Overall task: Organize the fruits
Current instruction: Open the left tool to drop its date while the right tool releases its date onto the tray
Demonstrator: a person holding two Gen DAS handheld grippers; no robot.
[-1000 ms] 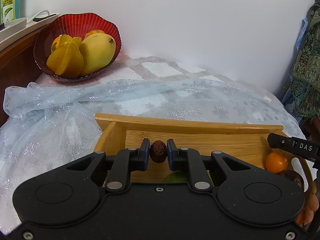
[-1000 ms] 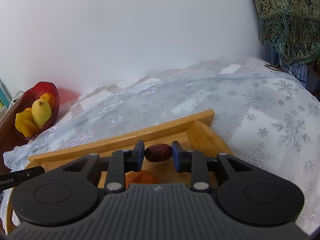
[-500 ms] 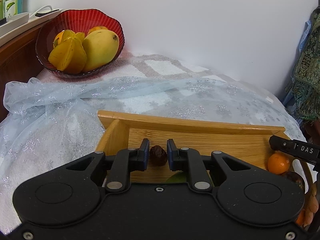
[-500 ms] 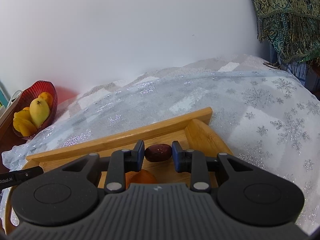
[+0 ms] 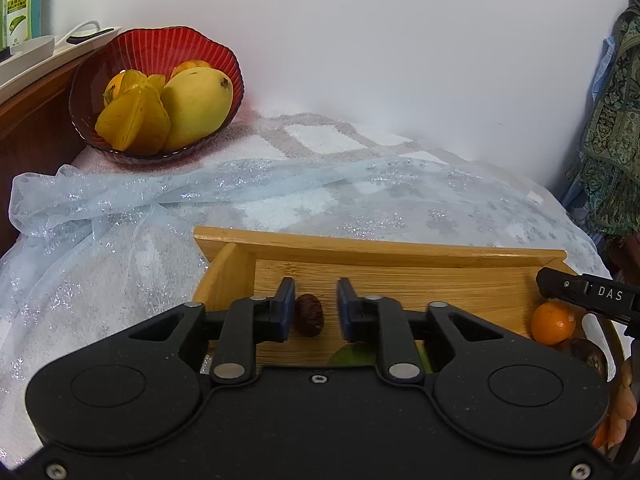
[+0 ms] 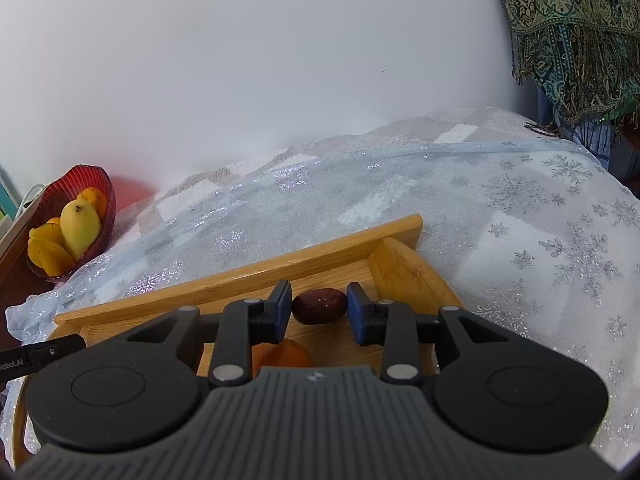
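Observation:
A bamboo tray (image 5: 360, 248) lies on the snowflake cloth. In the left wrist view my left gripper (image 5: 312, 310) is open, and a dark wrinkled date (image 5: 309, 315) rests on the tray floor between the jaws, against the left pad. In the right wrist view my right gripper (image 6: 319, 307) holds a smooth dark date (image 6: 319, 306) between its pads over the tray (image 6: 240, 280). An orange fruit (image 6: 282, 354) lies just below it. A tangerine (image 5: 553, 322) sits at the tray's right end. A red glass bowl (image 5: 160, 40) holds a mango and starfruit.
A dark wooden cabinet (image 5: 24, 120) with a white tray stands at the far left, next to the bowl. A patterned green scarf (image 6: 572, 32) hangs at the right. Bunched blue tulle (image 5: 100, 200) lies between bowl and tray. The white wall is close behind.
My left gripper has opened and let go of the wrinkled date, which now rests on the tray floor. The right gripper has stayed in place with its date.

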